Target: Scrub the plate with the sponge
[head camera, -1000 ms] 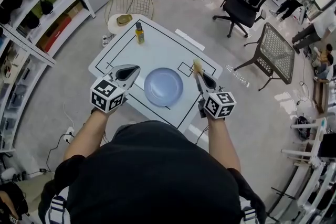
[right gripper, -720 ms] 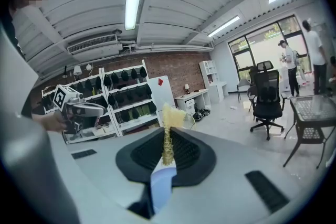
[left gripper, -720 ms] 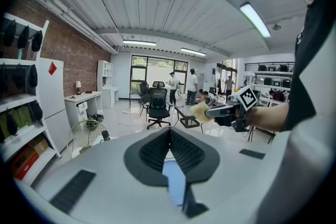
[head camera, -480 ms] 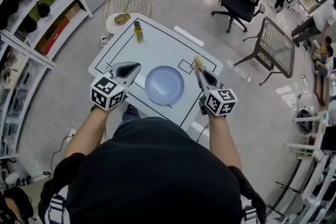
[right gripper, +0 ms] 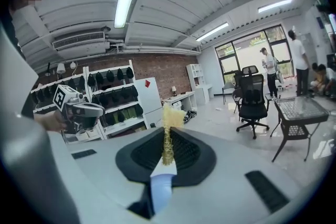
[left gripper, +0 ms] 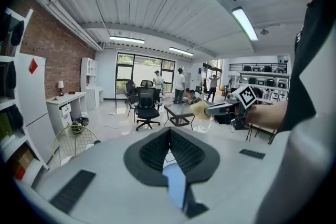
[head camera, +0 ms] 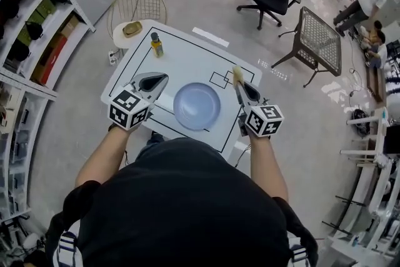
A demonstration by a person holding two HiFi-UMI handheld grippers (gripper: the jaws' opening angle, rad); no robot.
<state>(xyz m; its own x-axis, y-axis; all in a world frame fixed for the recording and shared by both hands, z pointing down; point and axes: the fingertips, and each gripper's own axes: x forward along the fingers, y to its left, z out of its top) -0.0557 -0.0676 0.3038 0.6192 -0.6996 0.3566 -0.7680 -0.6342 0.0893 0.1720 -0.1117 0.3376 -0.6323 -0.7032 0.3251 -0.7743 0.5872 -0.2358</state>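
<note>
Head view: plate (head camera: 197,106) lies flat on the white table (head camera: 187,56), near the front edge, between the two grippers. Sponge (head camera: 237,75) is pinched edge-on in the right gripper (head camera: 238,85), held just right of the plate and clear of it. Left gripper (head camera: 161,80) has its jaws closed on nothing, just left of the plate. Bottle (head camera: 155,45) stands at the table's far left.

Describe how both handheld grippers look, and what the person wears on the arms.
The left gripper and right gripper match: pale grey tapered shells with black ribbed jaw pads, each carrying a white cube printed with black square markers. No cables show. The person wears a black short-sleeved top; the forearms are bare.
</note>
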